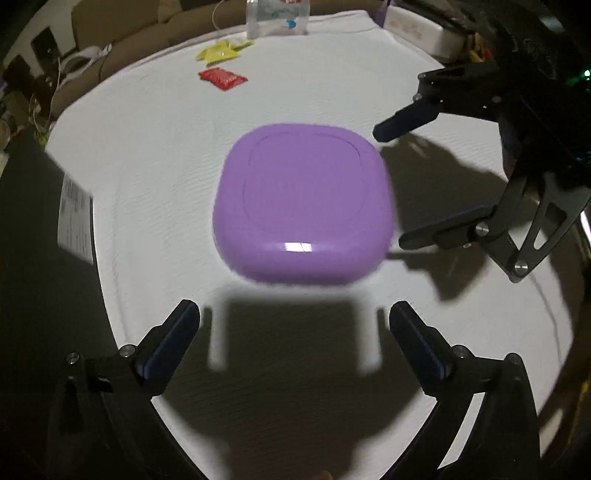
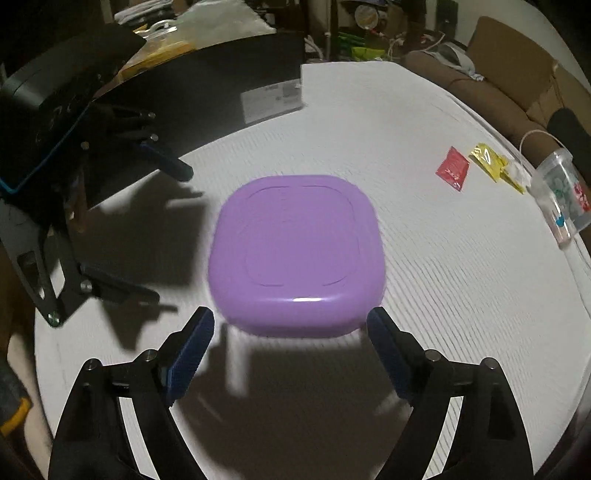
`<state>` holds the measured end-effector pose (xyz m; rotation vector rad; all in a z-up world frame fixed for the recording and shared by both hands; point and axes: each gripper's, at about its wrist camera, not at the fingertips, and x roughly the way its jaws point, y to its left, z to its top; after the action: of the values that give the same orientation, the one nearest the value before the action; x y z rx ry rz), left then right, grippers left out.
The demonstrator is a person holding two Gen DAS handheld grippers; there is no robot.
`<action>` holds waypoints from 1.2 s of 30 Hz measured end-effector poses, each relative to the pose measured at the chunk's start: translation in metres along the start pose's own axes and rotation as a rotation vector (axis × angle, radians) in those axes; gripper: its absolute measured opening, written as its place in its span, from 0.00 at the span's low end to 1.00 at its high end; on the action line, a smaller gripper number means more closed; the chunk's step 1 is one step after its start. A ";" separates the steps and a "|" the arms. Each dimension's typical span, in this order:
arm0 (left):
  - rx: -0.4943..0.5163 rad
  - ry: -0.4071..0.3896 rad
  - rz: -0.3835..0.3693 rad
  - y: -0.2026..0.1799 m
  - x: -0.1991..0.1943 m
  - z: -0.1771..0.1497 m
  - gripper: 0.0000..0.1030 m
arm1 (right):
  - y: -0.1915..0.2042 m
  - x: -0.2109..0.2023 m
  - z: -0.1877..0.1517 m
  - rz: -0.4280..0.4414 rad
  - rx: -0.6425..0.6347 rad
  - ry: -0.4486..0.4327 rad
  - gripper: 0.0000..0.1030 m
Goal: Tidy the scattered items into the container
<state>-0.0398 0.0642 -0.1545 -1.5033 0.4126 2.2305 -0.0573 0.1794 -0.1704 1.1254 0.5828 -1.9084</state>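
A purple square container with its lid on (image 1: 303, 206) (image 2: 295, 251) sits in the middle of the white cloth. My left gripper (image 1: 294, 314) hovers at its near side, open, with nothing between the fingers. My right gripper (image 2: 290, 319) is open too; its fingertips flank the container's near edge without touching it. Each gripper shows in the other's view, the right gripper (image 1: 391, 186) on one side of the container and the left gripper (image 2: 168, 234) on the opposite side. A red sachet (image 1: 222, 78) (image 2: 452, 168) and yellow sachets (image 1: 221, 51) (image 2: 491, 158) lie farther off.
A clear plastic cup (image 1: 277, 18) (image 2: 561, 188) stands just past the sachets at the cloth's edge. A flat black box with a white label (image 1: 75, 218) (image 2: 271, 101) borders one side. A white box (image 1: 417, 31) sits at a far corner. Clutter lies beyond.
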 end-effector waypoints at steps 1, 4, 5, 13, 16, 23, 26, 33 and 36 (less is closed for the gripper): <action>-0.002 -0.010 0.004 0.002 0.002 0.004 1.00 | -0.005 0.003 0.002 -0.006 -0.004 0.007 0.85; -0.049 -0.028 -0.030 0.011 0.009 0.013 1.00 | -0.023 0.008 0.004 0.034 0.020 -0.009 0.85; -0.086 -0.029 -0.039 0.015 0.012 0.016 1.00 | -0.028 0.008 0.001 0.058 0.030 -0.013 0.85; -0.080 0.011 -0.046 0.009 0.029 0.030 0.99 | -0.082 0.002 0.000 0.148 0.231 -0.038 0.86; -0.071 -0.048 -0.012 0.010 0.012 0.033 0.86 | -0.103 -0.003 0.000 0.109 0.309 -0.091 0.86; -0.337 -0.128 -0.090 0.055 -0.016 0.024 0.17 | -0.128 0.006 0.002 -0.065 0.459 -0.089 0.06; -0.415 -0.113 0.025 0.064 -0.017 0.013 0.00 | -0.131 0.007 0.002 -0.063 0.480 -0.101 0.06; -0.406 -0.104 0.096 0.053 -0.011 0.011 0.00 | -0.102 0.009 0.002 -0.106 0.441 -0.089 0.06; -0.408 -0.119 0.046 0.054 -0.013 0.011 0.00 | -0.094 0.009 0.002 -0.126 0.439 -0.084 0.06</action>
<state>-0.0711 0.0199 -0.1379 -1.5488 -0.0518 2.5354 -0.1387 0.2259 -0.1790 1.2936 0.1921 -2.2493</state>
